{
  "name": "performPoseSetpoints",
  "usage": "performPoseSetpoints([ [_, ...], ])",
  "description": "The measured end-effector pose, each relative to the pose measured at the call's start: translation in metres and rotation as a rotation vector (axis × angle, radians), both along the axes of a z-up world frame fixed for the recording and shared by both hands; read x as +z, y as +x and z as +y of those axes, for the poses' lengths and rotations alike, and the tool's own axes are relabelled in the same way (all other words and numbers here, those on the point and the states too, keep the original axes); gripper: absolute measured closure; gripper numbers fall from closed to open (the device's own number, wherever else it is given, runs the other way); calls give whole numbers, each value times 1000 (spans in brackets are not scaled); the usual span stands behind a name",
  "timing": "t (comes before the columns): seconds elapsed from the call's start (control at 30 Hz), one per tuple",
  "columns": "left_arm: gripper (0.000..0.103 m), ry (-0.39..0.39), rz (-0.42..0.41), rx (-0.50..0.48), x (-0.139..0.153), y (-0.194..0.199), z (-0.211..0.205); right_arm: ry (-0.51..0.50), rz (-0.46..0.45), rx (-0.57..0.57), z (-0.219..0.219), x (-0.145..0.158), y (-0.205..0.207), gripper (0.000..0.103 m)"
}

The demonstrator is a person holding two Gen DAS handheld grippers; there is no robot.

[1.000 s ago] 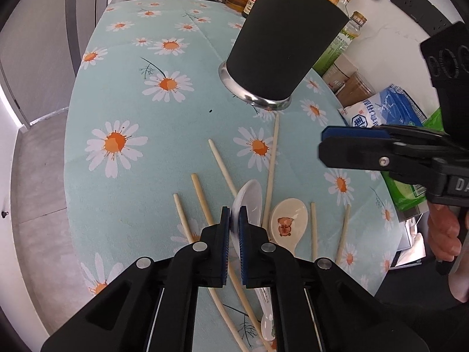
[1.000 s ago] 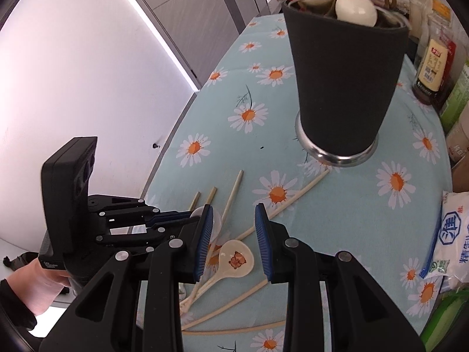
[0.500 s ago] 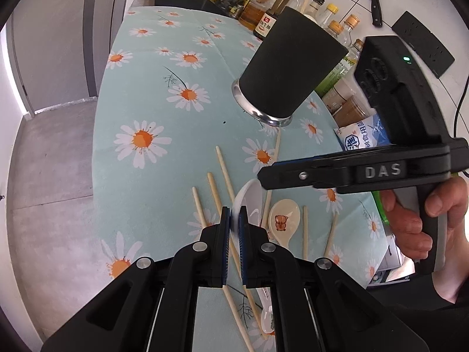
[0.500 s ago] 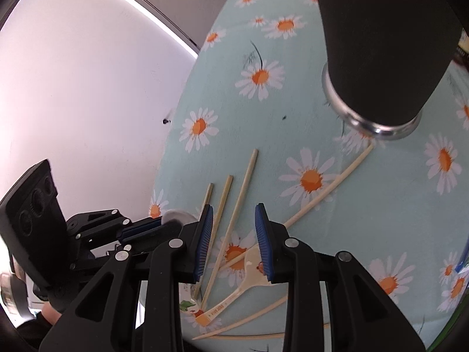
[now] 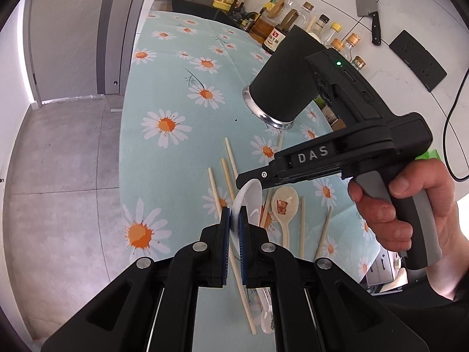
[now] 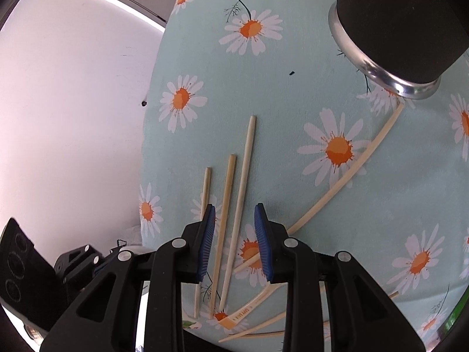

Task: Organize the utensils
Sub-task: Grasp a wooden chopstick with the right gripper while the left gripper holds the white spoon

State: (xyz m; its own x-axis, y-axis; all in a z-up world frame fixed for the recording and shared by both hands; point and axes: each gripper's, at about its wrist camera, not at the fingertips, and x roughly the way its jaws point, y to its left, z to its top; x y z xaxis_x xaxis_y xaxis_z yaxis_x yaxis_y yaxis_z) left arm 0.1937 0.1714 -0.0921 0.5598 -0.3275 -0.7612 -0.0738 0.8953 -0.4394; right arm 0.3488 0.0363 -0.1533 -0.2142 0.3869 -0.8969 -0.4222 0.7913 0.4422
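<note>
Over the daisy cloth (image 5: 176,88), left tool (image 5: 234,220) clenched on white spoon (image 5: 249,199), right tool (image 6: 234,234) parted, closing, two chopsticks (image 6: 243,176) below between its pads.

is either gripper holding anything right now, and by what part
The left gripper is shut on the white spoon, pinching the rim of its bowl. The right gripper holds nothing; its jaws have just been closing, open over two chopsticks.

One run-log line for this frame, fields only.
left gripper: shut on white spoon | right gripper: open, closing over chopsticks | black holder: upright
</note>
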Motion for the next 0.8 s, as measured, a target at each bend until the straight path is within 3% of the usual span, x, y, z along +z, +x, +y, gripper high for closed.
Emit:
performPoseSetpoints([
  [0.33, 98, -32, -7, 47, -1, -19, 8, -92, -55, -32, 33, -12, -7, 93],
  [0.8, 98, -51, 4, 47, -10, -17, 16, -197, -163, -76, 75, -5, -23, 98],
])
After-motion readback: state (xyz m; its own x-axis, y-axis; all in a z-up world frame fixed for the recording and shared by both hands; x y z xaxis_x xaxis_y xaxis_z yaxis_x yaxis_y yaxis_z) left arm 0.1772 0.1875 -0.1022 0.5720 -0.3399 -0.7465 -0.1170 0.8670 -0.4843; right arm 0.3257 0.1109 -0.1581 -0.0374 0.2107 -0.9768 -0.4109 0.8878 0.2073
